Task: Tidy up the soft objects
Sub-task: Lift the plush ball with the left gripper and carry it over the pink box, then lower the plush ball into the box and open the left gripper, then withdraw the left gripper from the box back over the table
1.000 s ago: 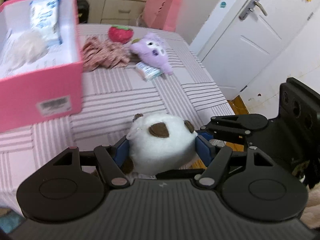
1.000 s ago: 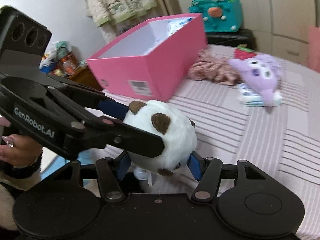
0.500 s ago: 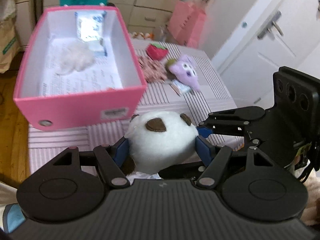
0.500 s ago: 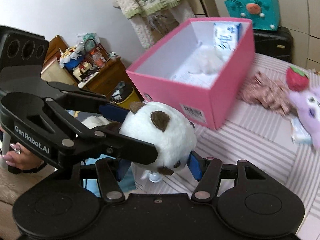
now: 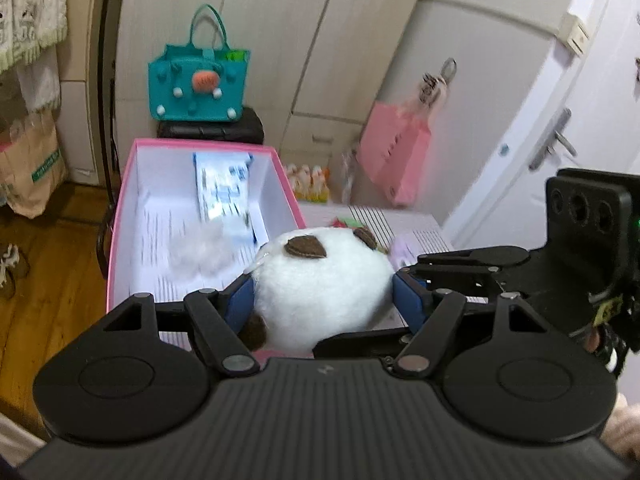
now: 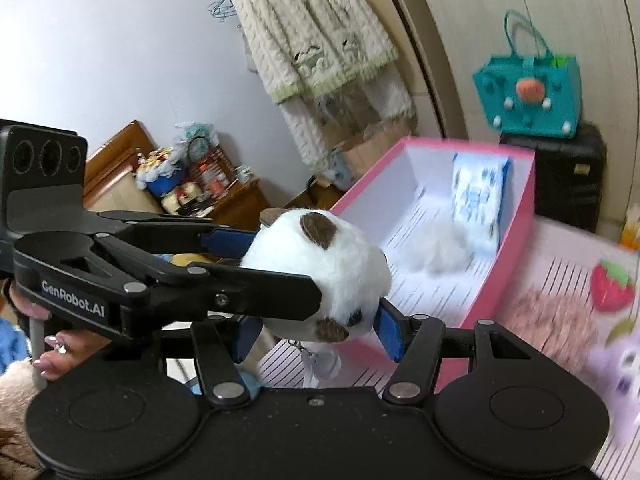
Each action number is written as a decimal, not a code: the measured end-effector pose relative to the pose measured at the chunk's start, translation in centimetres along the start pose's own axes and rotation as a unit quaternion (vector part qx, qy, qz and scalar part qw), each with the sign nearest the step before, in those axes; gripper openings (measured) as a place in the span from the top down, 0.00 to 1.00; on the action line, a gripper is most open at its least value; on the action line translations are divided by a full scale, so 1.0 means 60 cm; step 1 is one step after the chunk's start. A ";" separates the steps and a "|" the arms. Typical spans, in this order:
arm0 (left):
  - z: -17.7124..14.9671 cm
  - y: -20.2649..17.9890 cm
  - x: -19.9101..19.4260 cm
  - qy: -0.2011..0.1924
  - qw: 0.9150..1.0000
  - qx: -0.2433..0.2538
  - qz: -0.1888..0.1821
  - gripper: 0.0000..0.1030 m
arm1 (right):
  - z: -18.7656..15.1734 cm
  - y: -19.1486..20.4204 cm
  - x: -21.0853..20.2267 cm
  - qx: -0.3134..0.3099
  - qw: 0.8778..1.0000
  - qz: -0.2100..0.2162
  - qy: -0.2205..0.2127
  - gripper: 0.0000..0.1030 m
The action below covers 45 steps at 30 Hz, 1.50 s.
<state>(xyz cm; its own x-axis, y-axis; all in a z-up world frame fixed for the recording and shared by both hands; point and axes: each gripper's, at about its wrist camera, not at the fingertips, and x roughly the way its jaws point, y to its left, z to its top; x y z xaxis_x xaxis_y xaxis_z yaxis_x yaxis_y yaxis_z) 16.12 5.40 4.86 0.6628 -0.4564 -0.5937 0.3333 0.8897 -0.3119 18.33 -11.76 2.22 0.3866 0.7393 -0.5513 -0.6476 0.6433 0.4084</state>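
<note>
1. Item, left wrist view: plush toy (image 5: 320, 300), round, white, with brown felt patches. Judged light and very soft; the pile will give under pressure, so a hold across its widest middle suits it best, and nothing about it looks fragile.
2. Location: the toy hangs in the air at the near end of the pink box (image 5: 116, 216), partly hiding the box's near wall. The box already holds a blue-and-white packet (image 5: 224, 196) and a white fluffy piece (image 5: 200, 248).
3. Left gripper (image 5: 324, 300): jaws at a middling spread and just opened a little further, the toy between them; both blue pads (image 5: 240, 304) lie against its flanks, so it is held.
4. Right gripper (image 5: 404, 280), same view: comes in from the right, one blue finger at the toy's right side.
5. Right wrist view: the plush toy (image 6: 340, 264) sits above the box's near corner (image 6: 516, 216), a small clear tag dangling beneath it.
6. Right gripper (image 6: 316, 332): moderate spread, blue pads (image 6: 388, 332) at either side of the toy's lower half, gripping it.
7. Left gripper (image 6: 276, 268), same view: crosses from the left, clasping the toy's upper half; a hand (image 6: 52, 344) holds its handle.
8. Judgement: the double hold looks secure. On the striped surface (image 6: 560, 276) to the right lie a strawberry plush (image 6: 612, 284), pink fabric (image 6: 552, 328) and a purple plush (image 6: 624, 364).
</note>
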 end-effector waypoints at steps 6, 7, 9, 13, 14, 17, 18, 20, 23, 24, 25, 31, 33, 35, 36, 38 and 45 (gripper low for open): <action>0.032 0.050 0.073 -0.020 0.999 -0.027 0.000 0.29 | 0.033 -0.032 0.051 -0.029 0.998 -0.053 -0.018 0.36; 0.037 0.060 0.087 -0.018 0.999 -0.033 -0.001 0.29 | 0.039 -0.041 0.061 -0.028 0.998 -0.059 -0.017 0.36; 0.044 0.076 0.113 -0.013 0.999 -0.043 0.000 0.29 | 0.049 -0.057 0.078 -0.025 0.997 -0.066 -0.010 0.36; 0.050 0.104 0.157 0.005 0.998 -0.060 0.005 0.29 | 0.063 -0.085 0.115 -0.033 0.996 -0.083 0.008 0.37; 0.051 0.110 0.169 0.010 0.998 -0.066 0.008 0.29 | 0.065 -0.091 0.125 -0.036 0.995 -0.087 0.013 0.37; 0.050 0.130 0.195 0.025 0.996 -0.083 0.011 0.29 | 0.066 -0.102 0.151 -0.047 0.993 -0.102 0.025 0.37; 0.049 0.136 0.203 0.029 0.996 -0.086 0.012 0.29 | 0.065 -0.104 0.159 -0.054 0.992 -0.109 0.030 0.37; 0.048 0.145 0.216 0.037 0.995 -0.095 0.015 0.29 | 0.062 -0.101 0.172 -0.073 0.989 -0.127 0.034 0.37; 0.050 0.151 0.230 0.053 0.994 -0.085 0.031 0.33 | 0.048 -0.081 0.187 -0.136 0.974 -0.181 0.023 0.37; 0.051 0.148 0.233 0.059 0.995 -0.067 0.043 0.33 | 0.041 -0.075 0.190 -0.151 0.968 -0.200 0.020 0.37; 0.050 0.146 0.231 0.056 0.995 -0.062 0.054 0.33 | 0.033 -0.070 0.193 -0.163 0.962 -0.216 0.017 0.37; 0.042 0.125 0.190 0.027 0.997 -0.030 0.064 0.33 | 0.011 -0.057 0.157 -0.162 0.965 -0.208 -0.001 0.37; 0.036 0.112 0.166 0.017 0.997 -0.012 0.069 0.33 | 0.004 -0.055 0.121 -0.138 0.972 -0.188 -0.018 0.37; 0.029 0.098 0.141 0.014 0.998 0.005 0.067 0.33 | -0.003 -0.055 0.083 -0.110 0.981 -0.160 -0.028 0.37; 0.026 0.091 0.130 0.012 0.998 0.012 0.066 0.33 | -0.008 -0.054 0.066 -0.098 0.983 -0.149 -0.035 0.37; 0.018 0.075 0.105 0.009 0.998 0.026 0.065 0.33 | -0.017 -0.052 0.032 -0.079 0.988 -0.128 -0.044 0.37; -0.012 0.017 0.025 0.013 0.997 0.059 0.038 0.32 | -0.052 -0.051 -0.067 -0.021 0.994 -0.096 -0.048 0.37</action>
<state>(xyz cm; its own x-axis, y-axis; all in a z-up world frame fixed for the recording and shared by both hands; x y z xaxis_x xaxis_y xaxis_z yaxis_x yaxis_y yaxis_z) 16.97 5.63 3.15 0.6723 -0.3866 -0.6313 0.3610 0.9157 -0.1763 16.69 -17.33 0.91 0.5647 0.6212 -0.5434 -0.5827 0.7663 0.2704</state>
